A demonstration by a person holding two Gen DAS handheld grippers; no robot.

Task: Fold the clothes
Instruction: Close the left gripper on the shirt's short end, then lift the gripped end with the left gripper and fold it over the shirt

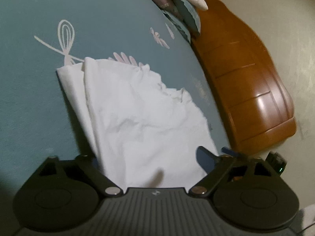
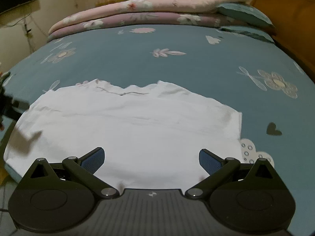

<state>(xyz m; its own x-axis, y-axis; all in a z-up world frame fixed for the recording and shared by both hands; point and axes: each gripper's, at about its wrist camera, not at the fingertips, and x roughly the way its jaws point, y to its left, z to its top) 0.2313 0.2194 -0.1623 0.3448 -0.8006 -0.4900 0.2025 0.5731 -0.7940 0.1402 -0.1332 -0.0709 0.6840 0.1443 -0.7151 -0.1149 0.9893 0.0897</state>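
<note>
A white garment [image 1: 137,114] lies on the blue flowered bed sheet [image 1: 29,78], partly folded with a layer doubled along one side. It also shows in the right wrist view [image 2: 128,125], spread flat with its neckline at the far edge. My left gripper [image 1: 151,157] is open above the garment's near edge; its left finger is hidden behind the cloth. My right gripper [image 2: 151,157] is open and empty over the garment's near hem.
A wooden headboard [image 1: 246,78] runs along the bed's side. Folded pink and purple quilts [image 2: 137,13] and blue pillows [image 2: 244,13] lie at the far end of the bed. The sheet [image 2: 177,59] is bare beyond the garment.
</note>
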